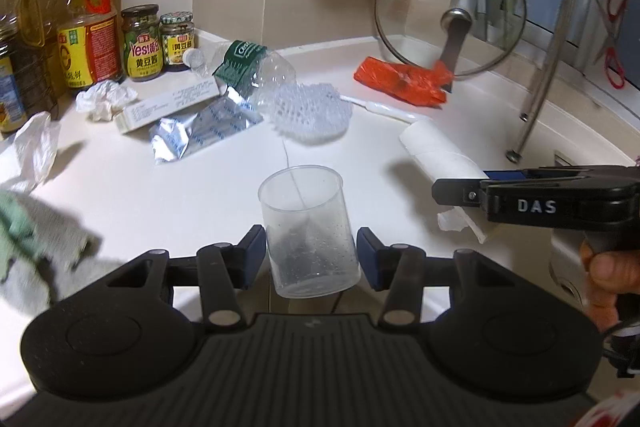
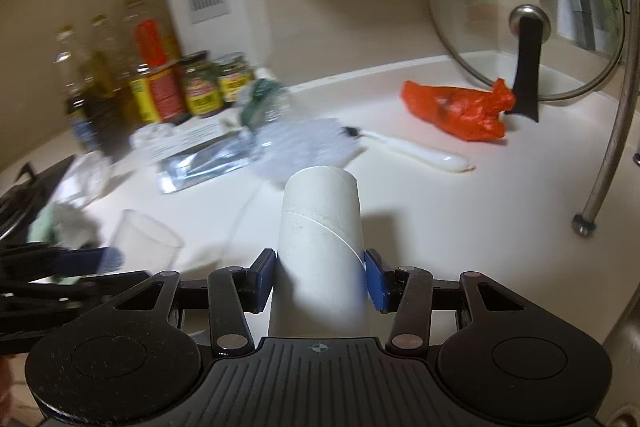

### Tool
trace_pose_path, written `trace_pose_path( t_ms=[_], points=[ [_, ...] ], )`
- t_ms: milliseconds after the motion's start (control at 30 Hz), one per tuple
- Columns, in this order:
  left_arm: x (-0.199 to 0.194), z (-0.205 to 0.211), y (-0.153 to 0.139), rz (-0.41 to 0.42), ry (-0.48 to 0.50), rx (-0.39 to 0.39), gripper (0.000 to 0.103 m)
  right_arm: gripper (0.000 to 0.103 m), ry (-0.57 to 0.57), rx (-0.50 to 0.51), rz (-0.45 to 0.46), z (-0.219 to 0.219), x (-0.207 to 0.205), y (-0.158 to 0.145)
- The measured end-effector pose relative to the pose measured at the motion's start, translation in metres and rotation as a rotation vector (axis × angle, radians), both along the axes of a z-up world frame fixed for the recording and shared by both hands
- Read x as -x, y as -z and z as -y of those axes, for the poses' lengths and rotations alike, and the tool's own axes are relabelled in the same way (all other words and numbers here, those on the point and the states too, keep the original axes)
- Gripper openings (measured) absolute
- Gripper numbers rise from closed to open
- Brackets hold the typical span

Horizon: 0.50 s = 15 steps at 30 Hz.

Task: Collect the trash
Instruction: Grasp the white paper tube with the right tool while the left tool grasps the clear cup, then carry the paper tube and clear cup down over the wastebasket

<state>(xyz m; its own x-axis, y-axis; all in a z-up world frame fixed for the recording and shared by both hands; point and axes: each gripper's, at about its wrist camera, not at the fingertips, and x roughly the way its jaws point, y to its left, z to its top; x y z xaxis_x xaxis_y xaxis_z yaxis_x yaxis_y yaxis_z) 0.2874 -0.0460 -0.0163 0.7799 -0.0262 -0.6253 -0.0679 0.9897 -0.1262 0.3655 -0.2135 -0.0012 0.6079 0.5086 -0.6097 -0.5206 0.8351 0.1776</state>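
Observation:
My left gripper (image 1: 311, 259) is shut on a clear plastic cup (image 1: 308, 227), held above the counter's front edge; the cup also shows in the right wrist view (image 2: 146, 239). My right gripper (image 2: 320, 277) is shut on a white cardboard tube (image 2: 320, 239), seen from the left wrist view too (image 1: 436, 151). More trash lies on the white counter (image 1: 160, 187): a crushed clear bottle with a green label (image 1: 248, 67), a silver foil pouch (image 1: 200, 133), a small white box (image 1: 168, 103), crumpled tissue (image 1: 106, 99), an orange bag (image 1: 404, 83) and bubble wrap (image 1: 308, 111).
Sauce jars and oil bottles (image 1: 92, 43) stand at the back left. A glass pot lid (image 1: 450, 9) leans at the back right, next to a metal rack leg (image 1: 536, 83). A white-handled brush (image 2: 412, 149) lies mid-counter. A grey-green cloth (image 1: 32, 247) lies at the left.

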Motion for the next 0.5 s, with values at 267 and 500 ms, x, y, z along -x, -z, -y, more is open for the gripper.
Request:
trace_pose_path(
  t_ms=[267, 500],
  points=[
    [0.062, -0.006, 0.016, -0.038, 0.026, 0.000, 0.046, 0.048, -0.138, 0.017, 0.009, -0.019, 0.076, 0.006],
    [0.101, -0.016, 0.040, -0.084, 0.023, 0.001, 0.046, 0.048, -0.220, 0.112, -0.009, -0.042, 0.118, 0.039]
  ],
)
